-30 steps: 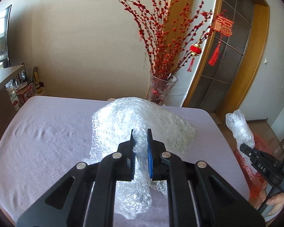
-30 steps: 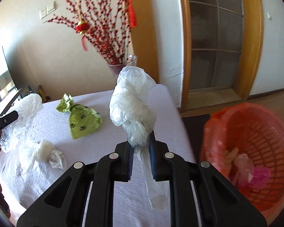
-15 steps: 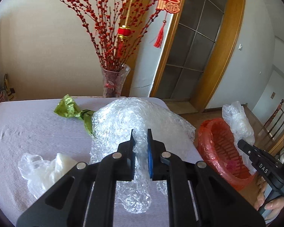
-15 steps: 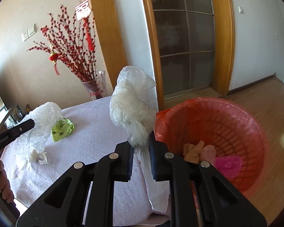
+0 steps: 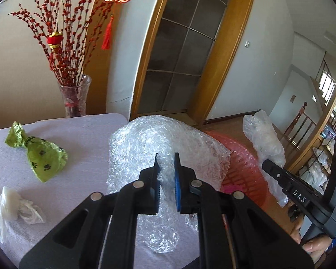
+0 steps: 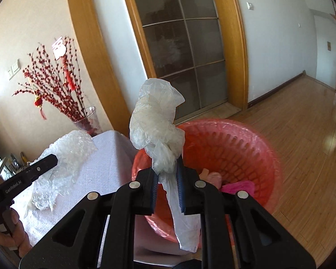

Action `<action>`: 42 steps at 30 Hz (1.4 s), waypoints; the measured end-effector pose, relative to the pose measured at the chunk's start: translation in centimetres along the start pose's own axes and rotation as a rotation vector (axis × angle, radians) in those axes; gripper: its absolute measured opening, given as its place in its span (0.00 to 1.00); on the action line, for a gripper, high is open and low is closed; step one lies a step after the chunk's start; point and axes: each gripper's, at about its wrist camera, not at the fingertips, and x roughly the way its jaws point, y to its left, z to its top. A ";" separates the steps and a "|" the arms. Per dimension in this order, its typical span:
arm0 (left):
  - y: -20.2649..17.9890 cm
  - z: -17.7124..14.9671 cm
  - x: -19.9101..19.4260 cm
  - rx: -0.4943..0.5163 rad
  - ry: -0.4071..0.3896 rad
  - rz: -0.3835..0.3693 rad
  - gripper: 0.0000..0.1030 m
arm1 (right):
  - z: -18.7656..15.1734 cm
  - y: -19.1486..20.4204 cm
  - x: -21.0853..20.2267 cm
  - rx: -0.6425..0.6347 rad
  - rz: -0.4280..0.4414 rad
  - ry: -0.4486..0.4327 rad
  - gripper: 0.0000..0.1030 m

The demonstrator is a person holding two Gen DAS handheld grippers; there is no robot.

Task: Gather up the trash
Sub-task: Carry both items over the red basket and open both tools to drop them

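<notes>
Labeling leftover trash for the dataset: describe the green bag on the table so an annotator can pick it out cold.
Start at the table draped in a pale cloth, with a glass vase of red branches at its far edge. In front of the vase lies the green bag, crumpled and twisted near one end. It is the only coloured piece there, printed with dark paw prints; the other scraps are white or clear.

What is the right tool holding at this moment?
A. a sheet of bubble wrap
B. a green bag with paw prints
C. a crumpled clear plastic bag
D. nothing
C: the right tool is shut on the crumpled clear plastic bag, above the red plastic basket.
</notes>
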 end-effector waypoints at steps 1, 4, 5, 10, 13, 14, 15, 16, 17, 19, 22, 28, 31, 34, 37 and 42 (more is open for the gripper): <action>-0.6 0.0 0.4 0.005 0.003 -0.014 0.11 | 0.1 -0.5 -0.1 0.011 -0.005 -0.004 0.15; -2.2 0.2 1.5 0.012 0.014 -0.049 0.11 | 0.3 -1.5 -0.2 0.032 -0.012 -0.009 0.15; -2.6 0.2 1.8 0.012 0.019 -0.060 0.11 | 0.4 -1.9 -0.2 0.039 -0.016 -0.012 0.15; -4.8 0.3 4.1 0.013 0.052 -0.114 0.11 | 0.8 -3.6 -0.1 0.075 -0.028 -0.023 0.15; -5.9 0.2 5.4 0.011 0.069 -0.139 0.11 | 0.9 -4.6 0.2 0.094 -0.033 -0.027 0.15; -6.5 0.1 5.9 0.013 0.073 -0.143 0.11 | 0.9 -4.9 0.2 0.100 -0.035 -0.027 0.15; -6.8 0.1 6.4 0.015 0.078 -0.148 0.11 | 1.0 -5.2 0.4 0.106 -0.035 -0.027 0.15; -7.2 0.0 6.8 0.017 0.083 -0.154 0.11 | 1.0 -5.4 0.5 0.111 -0.035 -0.027 0.15; -7.6 0.0 7.4 0.020 0.089 -0.159 0.11 | 1.1 -5.8 0.6 0.116 -0.036 -0.027 0.15; -8.4 0.0 8.3 0.024 0.102 -0.170 0.11 | 1.3 -6.5 0.9 0.128 -0.036 -0.024 0.15; -9.6 -0.1 10.0 0.035 0.122 -0.193 0.11 | 1.5 -7.2 1.1 0.144 -0.039 -0.024 0.15; -11.6 -0.6 12.6 0.060 0.166 -0.223 0.13 | 2.2 -9.0 1.9 0.171 -0.042 -0.012 0.18; -11.5 -1.2 13.7 0.060 0.193 -0.221 0.24 | 2.1 -9.8 2.3 0.193 -0.027 0.003 0.28; -11.0 -1.8 14.3 0.055 0.208 -0.204 0.29 | 1.7 -10.5 2.5 0.207 -0.028 0.014 0.35; -9.8 -2.3 14.2 0.039 0.218 -0.173 0.32 | 1.3 -10.7 2.6 0.204 -0.037 0.027 0.36; -8.2 -2.8 12.6 0.066 0.186 -0.086 0.45 | 0.8 -10.5 2.4 0.183 -0.067 0.013 0.48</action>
